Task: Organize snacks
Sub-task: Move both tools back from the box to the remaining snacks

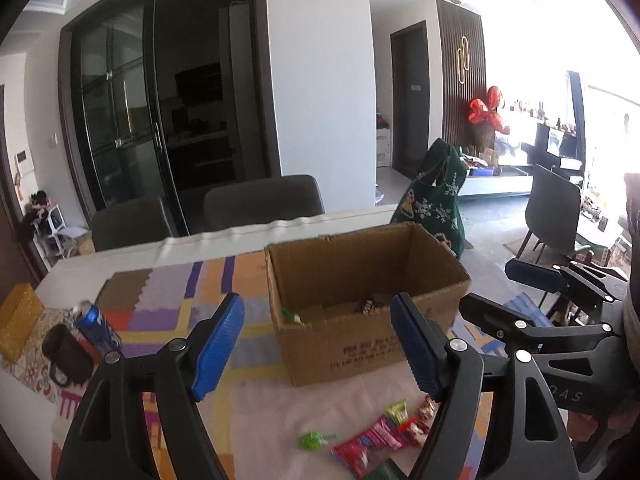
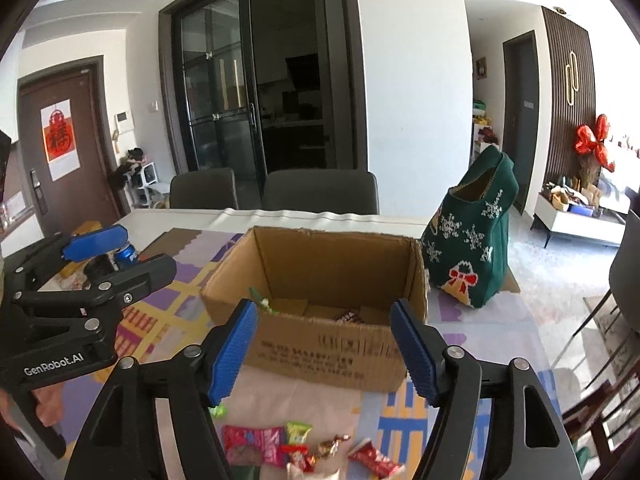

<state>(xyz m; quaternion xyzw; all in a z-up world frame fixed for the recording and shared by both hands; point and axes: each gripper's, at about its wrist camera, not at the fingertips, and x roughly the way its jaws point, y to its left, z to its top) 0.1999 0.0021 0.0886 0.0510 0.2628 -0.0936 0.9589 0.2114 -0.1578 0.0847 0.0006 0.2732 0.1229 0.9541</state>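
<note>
An open cardboard box [image 1: 352, 356] [image 2: 320, 356] stands on the patterned tablecloth just ahead of both grippers. Inside it lie a green candy [image 1: 294, 317] [image 2: 262, 304] and a dark wrapper [image 1: 366, 306] [image 2: 348, 315]. Loose snacks lie on the cloth in front of the box: a pink packet [image 1: 368, 442] [image 2: 252, 444], a green candy [image 1: 312, 439], a small green packet [image 2: 298, 432] and red wrappers [image 2: 372, 460]. My left gripper [image 1: 316, 308] [image 2: 128, 254] is open with nothing between its fingers. Beside it, my right gripper [image 2: 325, 312] [image 1: 508, 292] is open too, and holds nothing.
At the table's left are a blue can [image 1: 96, 326], a dark mug [image 1: 68, 354] and a yellow box [image 1: 18, 320]. A green Christmas stocking bag [image 2: 476, 240] stands right of the cardboard box. Two grey chairs [image 2: 320, 190] sit at the far edge.
</note>
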